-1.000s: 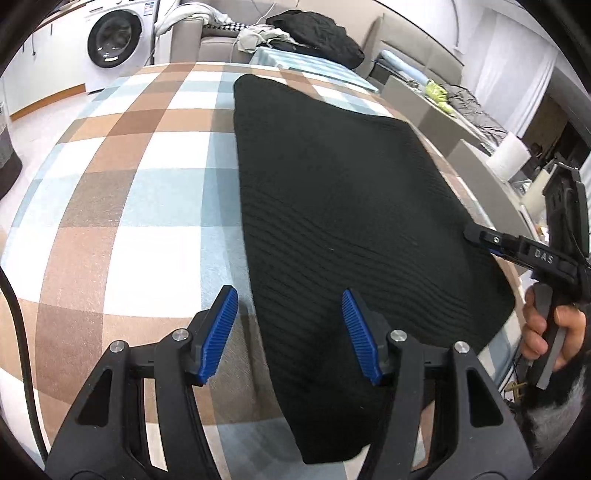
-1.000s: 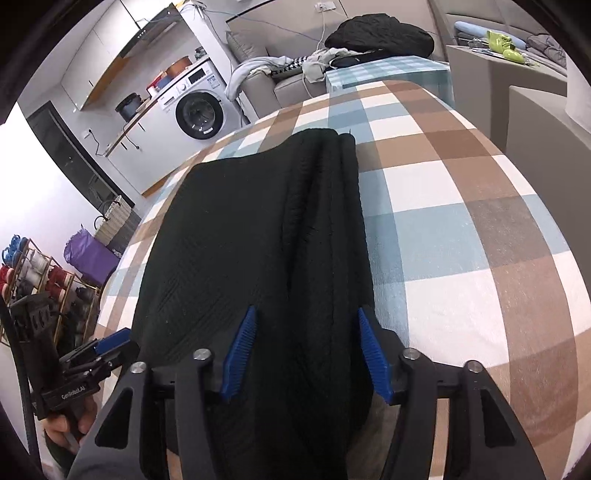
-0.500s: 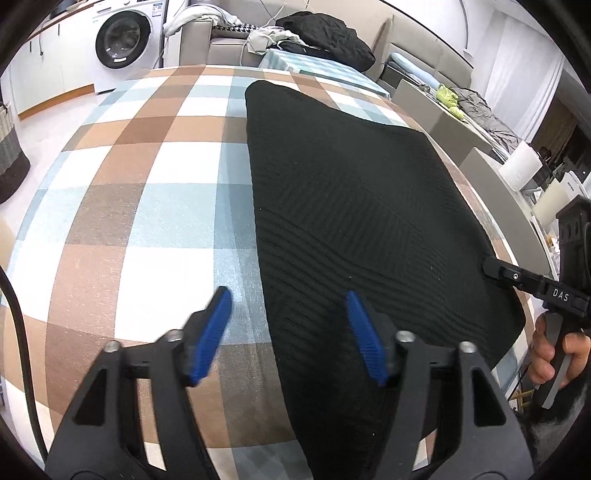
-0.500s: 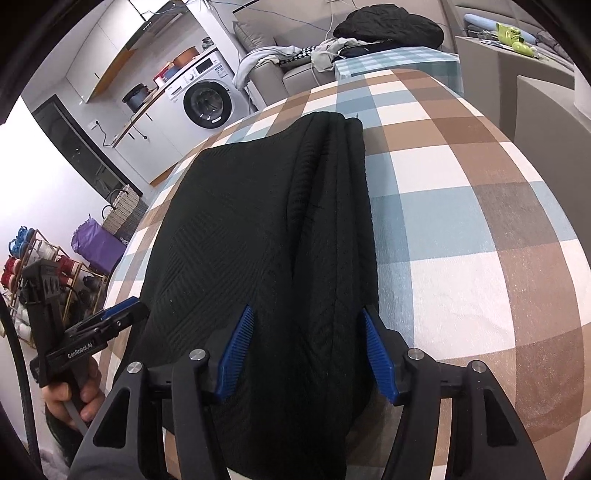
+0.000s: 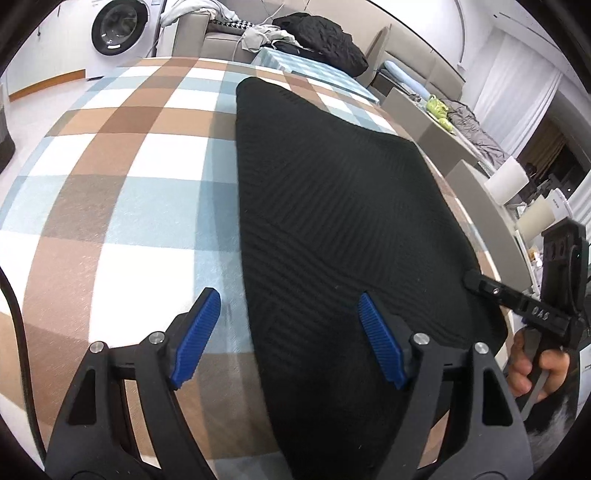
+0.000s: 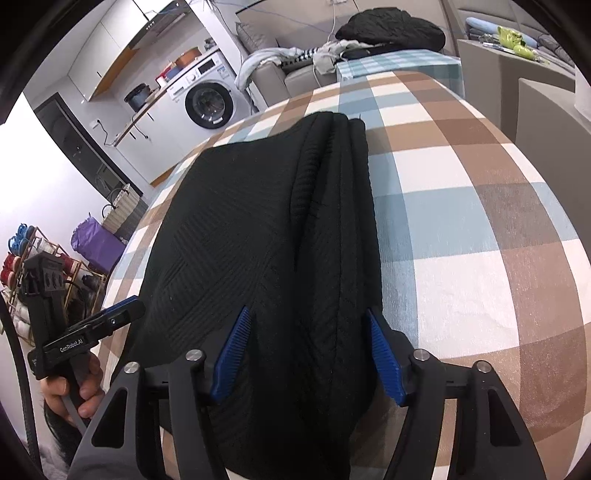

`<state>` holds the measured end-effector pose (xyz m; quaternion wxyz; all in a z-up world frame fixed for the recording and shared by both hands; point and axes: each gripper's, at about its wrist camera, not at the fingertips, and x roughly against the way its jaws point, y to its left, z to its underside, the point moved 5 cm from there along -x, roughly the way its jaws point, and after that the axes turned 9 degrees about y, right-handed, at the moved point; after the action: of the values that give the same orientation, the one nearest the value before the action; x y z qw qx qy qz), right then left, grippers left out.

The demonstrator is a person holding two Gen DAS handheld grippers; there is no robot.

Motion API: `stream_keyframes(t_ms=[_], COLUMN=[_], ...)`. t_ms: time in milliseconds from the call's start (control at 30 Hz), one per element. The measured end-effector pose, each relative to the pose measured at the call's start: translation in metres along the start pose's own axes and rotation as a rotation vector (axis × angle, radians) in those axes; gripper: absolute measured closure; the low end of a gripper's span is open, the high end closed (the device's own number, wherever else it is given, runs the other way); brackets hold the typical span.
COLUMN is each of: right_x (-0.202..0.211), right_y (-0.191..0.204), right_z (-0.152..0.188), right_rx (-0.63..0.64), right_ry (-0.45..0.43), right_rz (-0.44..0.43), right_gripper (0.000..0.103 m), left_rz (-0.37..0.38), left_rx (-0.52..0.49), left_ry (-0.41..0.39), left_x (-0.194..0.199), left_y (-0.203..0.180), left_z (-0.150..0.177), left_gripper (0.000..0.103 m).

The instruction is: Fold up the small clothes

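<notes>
A black knitted garment (image 5: 332,206) lies flat and folded lengthwise on the checked tablecloth (image 5: 122,177). My left gripper (image 5: 291,339) is open just above its near left edge, one finger over the cloth, one over the garment. My right gripper (image 6: 308,354) is open over the garment's (image 6: 240,236) near right end, where folded layers stack along the edge. Each gripper shows in the other's view: the right one (image 5: 517,302) at the garment's far corner, the left one (image 6: 92,328) by its left edge. Neither holds anything.
A sofa (image 5: 221,37) with piled clothes and a washing machine (image 5: 122,29) stand beyond the table. Grey boxes and paper rolls (image 5: 506,181) line the right side. A shoe rack and a purple bag (image 6: 96,243) stand on the floor left.
Both grippers have drawn back slightly toward the near edge and opened wider. The garment has stayed flat where it lay.
</notes>
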<state>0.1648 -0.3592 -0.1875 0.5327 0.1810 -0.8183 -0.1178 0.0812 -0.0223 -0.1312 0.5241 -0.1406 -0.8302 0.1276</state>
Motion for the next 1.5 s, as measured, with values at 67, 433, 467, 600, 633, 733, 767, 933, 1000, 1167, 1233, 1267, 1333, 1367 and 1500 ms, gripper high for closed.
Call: stream_keyframes(t_ms=[67,433,467,600,633,733,767,933,1000,1167,1233,1267,1333,1367,1500], right_x=[-0.002,-0.022,-0.025,-0.038,-0.042,-0.050,-0.053,-0.055,-0.047,-0.018,-0.008,-0.003,0.005,0.008,0.003], right_y=[-0.001,0.020,0.023,0.034,0.037,0.042,0.044,0.048,0.044,0.034,0.034,0.033,0.034,0.037,0.047], right_z=[-0.001,-0.018,-0.021,-0.038,-0.044,-0.055,-0.058,-0.063,-0.061,-0.044,-0.037,-0.035,-0.032,-0.031,-0.026], right_rx=[-0.001,0.017,0.023,0.026,0.023,0.019,0.021,0.035,0.019,0.010,0.027,0.036,0.044,0.060,0.091], right_ry=[-0.012,0.002,0.000,-0.008,-0.014,-0.027,-0.031,-0.032,-0.035,-0.071,-0.090,-0.094,-0.109,-0.121,-0.071], right_rz=[0.008,0.022,0.027,0.050,0.054,0.057,0.062,0.072,0.058,0.039,0.075,0.082,0.072,0.065,0.035], right_gripper=[0.055,0.075,0.075,0.075,0.075,0.075,0.075,0.071,0.067,0.064,0.064,0.064,0.064,0.063,0.059], left_rz=[0.011,-0.042,-0.054,-0.109,-0.119,-0.139,-0.142,-0.134,-0.137,-0.148,-0.143,-0.139,-0.126,-0.124,-0.088], left_rx=[-0.005,-0.030,-0.034,-0.039,-0.038,-0.032,-0.028,-0.013,-0.010,-0.030,-0.044,-0.052,-0.074,-0.085,-0.109], left_ry=[0.000,-0.013,-0.017,-0.032,-0.037,-0.050,-0.054,-0.063,-0.066,-0.078,-0.080,-0.085,-0.102,-0.103,-0.072], left_x=[-0.003,-0.011,-0.012,-0.016,-0.017,-0.019,-0.020,-0.015,-0.010,0.007,0.012,0.015,0.020,0.022,0.022], left_y=[-0.003,0.003,0.005,0.015,0.018,0.026,0.029,0.037,0.038,0.035,0.031,0.028,0.022,0.019,0.010], left_z=[-0.003,-0.030,-0.034,-0.057,-0.062,-0.075,-0.078,-0.078,-0.072,-0.048,-0.040,-0.036,-0.031,-0.029,-0.015], left_gripper=[0.043,0.081,0.081,0.081,0.081,0.081,0.081,0.080,0.079,0.076,0.074,0.070,0.063,0.054,0.050])
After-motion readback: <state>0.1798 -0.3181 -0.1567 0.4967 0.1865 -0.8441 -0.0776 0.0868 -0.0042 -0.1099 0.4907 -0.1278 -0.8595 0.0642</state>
